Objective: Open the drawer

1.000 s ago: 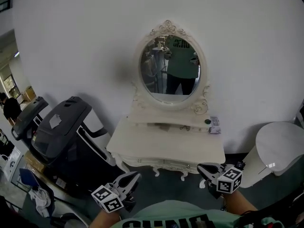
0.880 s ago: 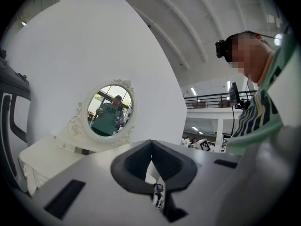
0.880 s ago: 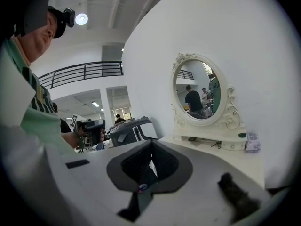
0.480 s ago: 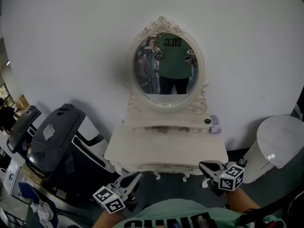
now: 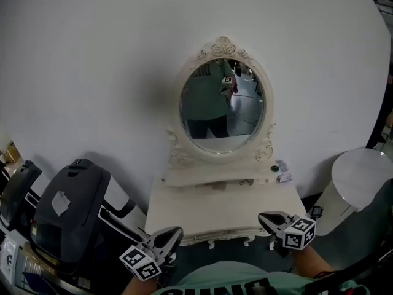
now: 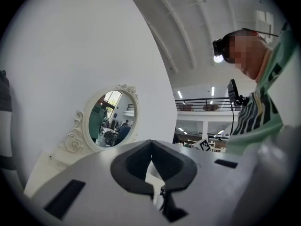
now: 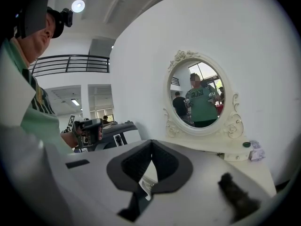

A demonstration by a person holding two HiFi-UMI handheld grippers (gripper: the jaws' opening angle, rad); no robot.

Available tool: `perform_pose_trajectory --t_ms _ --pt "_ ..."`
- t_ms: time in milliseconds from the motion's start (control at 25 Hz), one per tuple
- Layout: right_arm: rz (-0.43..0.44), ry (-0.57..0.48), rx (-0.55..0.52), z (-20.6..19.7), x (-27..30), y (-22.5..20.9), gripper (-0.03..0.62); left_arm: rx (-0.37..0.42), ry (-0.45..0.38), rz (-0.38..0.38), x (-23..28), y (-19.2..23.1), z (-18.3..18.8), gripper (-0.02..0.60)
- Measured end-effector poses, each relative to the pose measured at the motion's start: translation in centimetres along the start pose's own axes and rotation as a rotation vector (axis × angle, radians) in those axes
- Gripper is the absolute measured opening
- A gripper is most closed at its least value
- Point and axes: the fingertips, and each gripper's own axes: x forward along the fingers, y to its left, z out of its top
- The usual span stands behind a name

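1. Left gripper (image 5: 177, 231) and right gripper (image 5: 261, 216) hover at the front edge of the dressing table (image 5: 184, 211), jaws pressed together, both empty
2. Black machine (image 5: 64, 217) crowds its left, white round stand (image 5: 359, 177) its right
3. Drawer (image 5: 230, 233) under the front edge, foreshortened, handle indistinct

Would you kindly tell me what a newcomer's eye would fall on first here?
The oval mirror in its ornate cream frame, centred on the white wall, draws the eye first, with the cream dressing table directly beneath it. Low in front, the left gripper and right gripper are both shut and empty.
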Motion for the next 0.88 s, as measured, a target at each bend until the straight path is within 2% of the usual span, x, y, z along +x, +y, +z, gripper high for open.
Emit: perform_pose_trajectory --t_ms 240,400,600,880 --pt "-0.013 0.053 0.024 -1.0 5.5 1.5 0.011 -0.054 0.033 -0.024 -1.3 5.6 -0.4 0.011" --pt "-0.017 0.078 0.038 -1.4 7.3 0.2 0.011 -0.082 0.051 -0.025 -0.4 7.6 -1.0 0.009" --pt "0.023 0.077 0.066 -1.0 9.4 -3.5 0.011 -0.089 0.07 0.005 3.0 9.5 -1.5 0.009" --pt "0.146 0.093 0.028 1.1 12.5 -12.3 0.011 -0.058 0.06 0.088 12.2 11.2 -1.4 0.009"
